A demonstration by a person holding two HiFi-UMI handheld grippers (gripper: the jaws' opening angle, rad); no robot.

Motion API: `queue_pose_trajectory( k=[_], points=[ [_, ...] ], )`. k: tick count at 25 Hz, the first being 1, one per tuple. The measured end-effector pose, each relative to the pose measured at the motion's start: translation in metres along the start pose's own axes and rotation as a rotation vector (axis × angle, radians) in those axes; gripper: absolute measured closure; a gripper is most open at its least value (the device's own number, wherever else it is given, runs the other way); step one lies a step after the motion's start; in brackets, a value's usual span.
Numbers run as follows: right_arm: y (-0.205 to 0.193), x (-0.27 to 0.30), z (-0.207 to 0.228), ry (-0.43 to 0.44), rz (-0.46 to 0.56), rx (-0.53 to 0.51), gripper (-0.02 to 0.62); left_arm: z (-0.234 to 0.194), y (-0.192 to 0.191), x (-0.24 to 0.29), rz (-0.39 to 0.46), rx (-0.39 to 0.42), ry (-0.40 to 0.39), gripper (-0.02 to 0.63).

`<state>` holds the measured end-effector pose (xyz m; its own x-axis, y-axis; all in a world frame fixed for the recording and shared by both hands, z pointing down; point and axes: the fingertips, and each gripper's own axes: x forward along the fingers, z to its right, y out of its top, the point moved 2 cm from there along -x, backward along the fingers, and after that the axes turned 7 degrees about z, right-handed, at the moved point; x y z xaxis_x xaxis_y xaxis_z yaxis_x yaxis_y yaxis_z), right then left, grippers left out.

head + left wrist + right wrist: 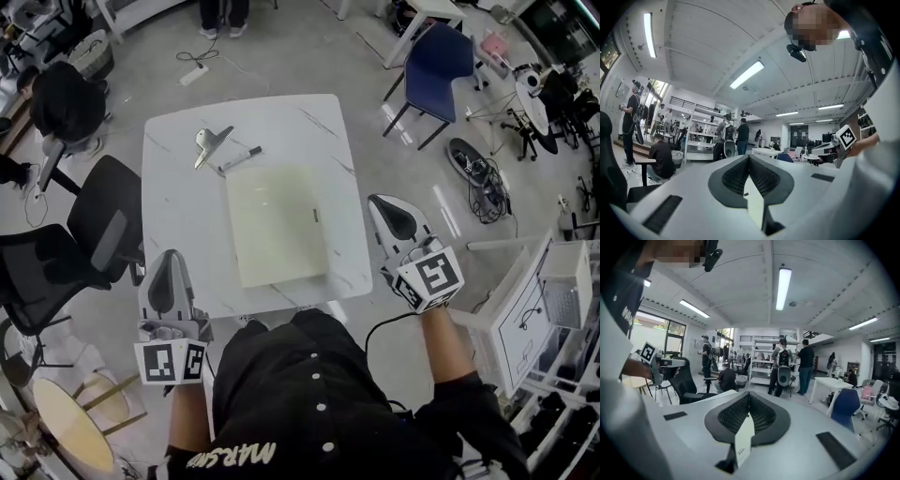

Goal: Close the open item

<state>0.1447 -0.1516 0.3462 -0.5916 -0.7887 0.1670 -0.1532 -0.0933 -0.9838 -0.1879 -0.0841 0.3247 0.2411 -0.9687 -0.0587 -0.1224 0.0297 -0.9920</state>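
Note:
A pale yellow-green folder [277, 225] lies flat on the white marble table [178, 141] with its cover down. Both grippers hang at the table's near edge, close to the person's body and clear of the folder. The left gripper [169, 255] sits at the near left corner, its pads meeting with nothing between them. The right gripper [377, 201] is just off the near right edge, also shut and empty. In the left gripper view the jaw tips [749, 157] touch; in the right gripper view the tips [749, 393] touch too. Both views look out over the room.
A black marker [240, 159] and a metal clip [210, 143] lie on the table beyond the folder. Black office chairs [103, 234] crowd the left side. A blue chair [436, 61] stands far right, and a white cabinet [553, 300] stands on the right. Several people stand in the room.

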Motion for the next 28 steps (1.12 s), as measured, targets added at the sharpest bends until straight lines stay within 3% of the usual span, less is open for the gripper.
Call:
queue_pose_trajectory(
  k=[5,16,21,28],
  points=[
    [0.021,-0.032,0.014,-0.133,0.096,0.097,0.569,-0.001,0.018,-0.002,0.049,0.024,-0.034,0.589],
    [0.058,-0.107,0.013,-0.31,0.345,0.141,0.568,-0.012,0.035,-0.015,0.067,0.059,-0.039,0.589],
    [0.054,-0.133,0.019,-0.401,0.36,0.137,0.568,-0.014,0.042,-0.025,0.081,0.079,-0.023,0.589],
    [0.046,-0.153,0.026,-0.457,0.34,0.075,0.568,-0.027,0.052,-0.043,0.1,0.101,0.023,0.589]
  ],
)
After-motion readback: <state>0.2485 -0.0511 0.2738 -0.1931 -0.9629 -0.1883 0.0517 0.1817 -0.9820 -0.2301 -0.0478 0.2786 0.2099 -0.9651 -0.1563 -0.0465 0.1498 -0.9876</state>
